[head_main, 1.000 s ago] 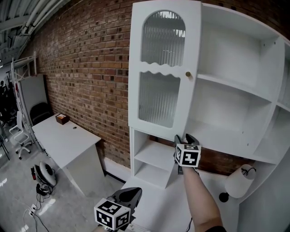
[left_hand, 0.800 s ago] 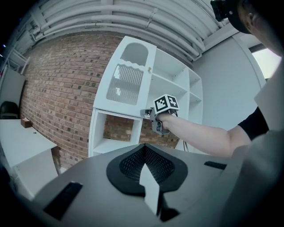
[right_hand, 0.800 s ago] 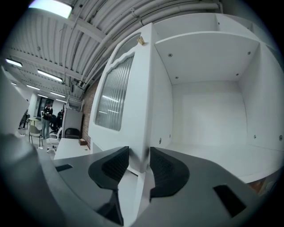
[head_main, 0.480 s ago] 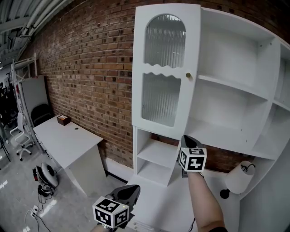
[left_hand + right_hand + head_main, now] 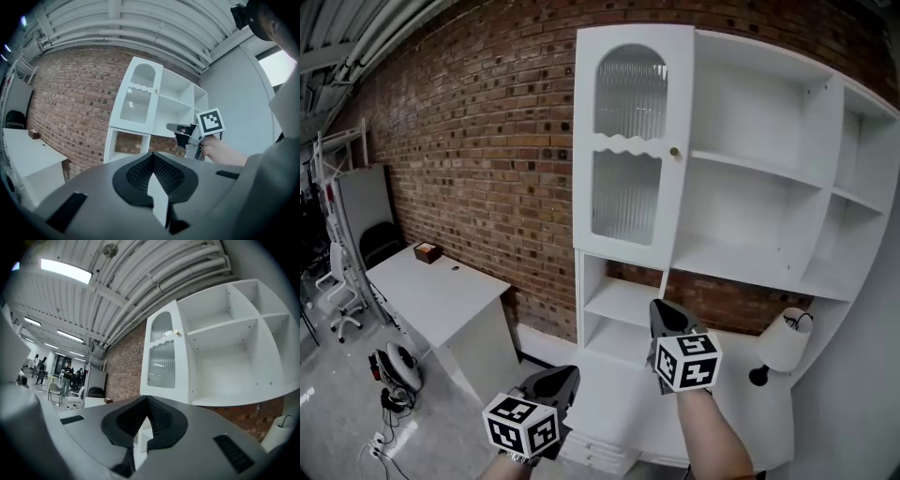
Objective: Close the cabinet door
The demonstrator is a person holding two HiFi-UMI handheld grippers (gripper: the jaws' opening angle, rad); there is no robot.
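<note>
Hanging open, the white cabinet door (image 5: 633, 150) shows ribbed glass and a brass knob (image 5: 675, 151); the left gripper (image 5: 565, 377) and right gripper (image 5: 662, 309) have jaws together, empty.

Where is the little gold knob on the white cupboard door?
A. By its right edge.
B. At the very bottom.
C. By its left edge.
A: in the head view the knob sits by the right edge of the cabinet door, about halfway up.

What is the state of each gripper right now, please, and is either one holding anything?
Left gripper: closed, holding nothing.
Right gripper: closed, holding nothing.
</note>
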